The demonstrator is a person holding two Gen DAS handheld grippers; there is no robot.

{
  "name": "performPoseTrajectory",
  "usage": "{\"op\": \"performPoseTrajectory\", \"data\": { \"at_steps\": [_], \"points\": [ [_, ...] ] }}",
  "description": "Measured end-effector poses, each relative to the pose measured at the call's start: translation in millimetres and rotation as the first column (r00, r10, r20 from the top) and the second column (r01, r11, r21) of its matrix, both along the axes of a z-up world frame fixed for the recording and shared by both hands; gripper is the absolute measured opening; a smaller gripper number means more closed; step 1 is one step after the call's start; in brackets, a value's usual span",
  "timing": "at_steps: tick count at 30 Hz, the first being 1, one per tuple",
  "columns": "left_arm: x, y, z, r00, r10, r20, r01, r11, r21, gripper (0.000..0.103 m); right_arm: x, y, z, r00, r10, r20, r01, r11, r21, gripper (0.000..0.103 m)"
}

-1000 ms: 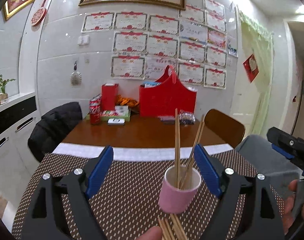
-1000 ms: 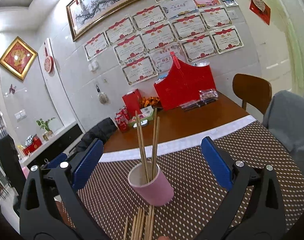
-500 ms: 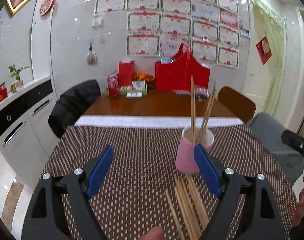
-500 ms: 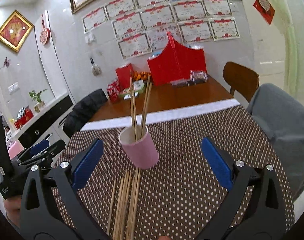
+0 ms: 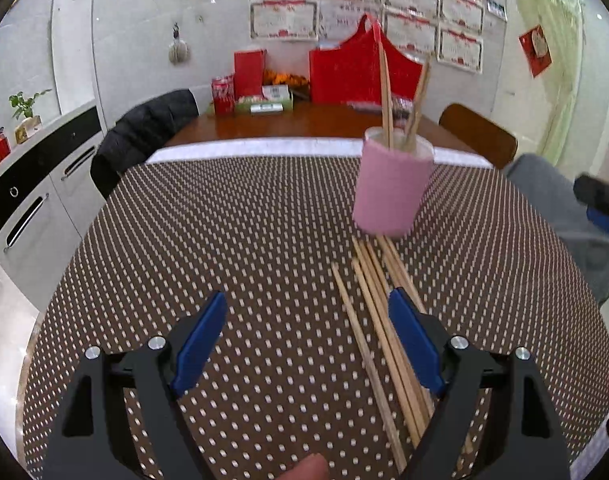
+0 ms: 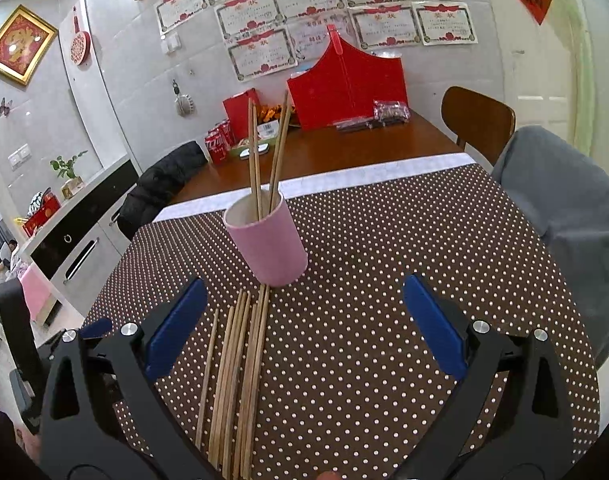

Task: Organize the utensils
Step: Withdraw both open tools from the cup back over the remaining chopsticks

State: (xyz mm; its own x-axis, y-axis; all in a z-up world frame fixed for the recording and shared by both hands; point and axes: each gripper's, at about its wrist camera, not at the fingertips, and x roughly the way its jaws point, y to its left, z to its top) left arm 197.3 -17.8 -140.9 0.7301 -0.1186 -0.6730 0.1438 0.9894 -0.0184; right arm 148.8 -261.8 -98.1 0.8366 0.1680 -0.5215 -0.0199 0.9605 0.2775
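Hovering spread and empty over the dotted tabletop (image 5: 232,240), left claw (image 5: 306,340) has its right finger crossing the loose chopsticks (image 5: 378,320). Right claw (image 6: 302,320), likewise spread and holding nothing, has the same bundle lying under its left finger. Sticks lie roughly parallel, far tips at the foot of the pink cup (image 6: 266,240); one lies slightly apart on the left. Cup stands upright with a few chopsticks (image 6: 264,152) already in it. Judgement: pick-up stage. Best to centre one claw over a single stick, pinch near mid-length, lift clear of the neighbours, tip upright before the cup; avoid knocking the cup.
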Motion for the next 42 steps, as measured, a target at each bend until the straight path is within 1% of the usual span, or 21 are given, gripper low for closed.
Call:
{"op": "performPoseTrajectory", "data": {
  "at_steps": [4, 8, 14, 18, 22, 28, 30, 33, 35, 38, 42],
  "points": [
    [-3, -10, -22, 0.998, -0.019, -0.059, 0.021, 0.999, 0.030, 0.082, 0, 2, -12, 0.999, 0.010, -0.033, -0.010, 1.000, -0.005, 0.097],
    [-1, -17, -43, 0.991, -0.025, -0.129, 0.031, 0.999, 0.042, 0.082, 3, 5, -22, 0.998, 0.022, -0.065, -0.023, 1.000, -0.015, 0.097],
    [2, -23, -67, 0.984, -0.019, -0.178, 0.032, 0.997, 0.071, 0.082, 10, 9, -43, 0.991, 0.044, -0.130, -0.049, 0.998, -0.035, 0.097],
    [1, -21, -71, 0.984, -0.025, -0.177, 0.036, 0.998, 0.058, 0.082, 17, 17, -63, 0.979, 0.070, -0.190, -0.084, 0.994, -0.069, 0.097],
    [0, -19, -70, 0.985, -0.030, -0.171, 0.041, 0.997, 0.061, 0.082, 25, 31, -89, 0.957, 0.100, -0.271, -0.136, 0.984, -0.118, 0.097],
    [-3, -13, -69, 0.986, -0.032, -0.166, 0.042, 0.997, 0.060, 0.082, 30, 55, -112, 0.932, 0.159, -0.326, -0.224, 0.959, -0.173, 0.097],
    [-3, -12, -70, 0.986, -0.031, -0.165, 0.042, 0.997, 0.059, 0.082, 31, 61, -115, 0.929, 0.167, -0.330, -0.236, 0.955, -0.182, 0.097],
    [-3, -9, -69, 0.986, -0.030, -0.163, 0.040, 0.997, 0.061, 0.082, 33, 68, -120, 0.925, 0.152, -0.348, -0.243, 0.942, -0.234, 0.097],
    [-2, -7, -69, 0.986, -0.029, -0.163, 0.039, 0.997, 0.061, 0.082, 34, 67, -120, 0.927, 0.140, -0.348, -0.231, 0.944, -0.237, 0.097],
    [-1, -6, -69, 0.986, -0.030, -0.164, 0.040, 0.998, 0.057, 0.082, 33, 66, -120, 0.932, 0.110, -0.344, -0.212, 0.938, -0.275, 0.097],
    [0, -7, -69, 0.986, -0.033, -0.162, 0.043, 0.997, 0.061, 0.082, 36, 66, -121, 0.926, 0.132, -0.353, -0.229, 0.941, -0.249, 0.097]
  ]
}}
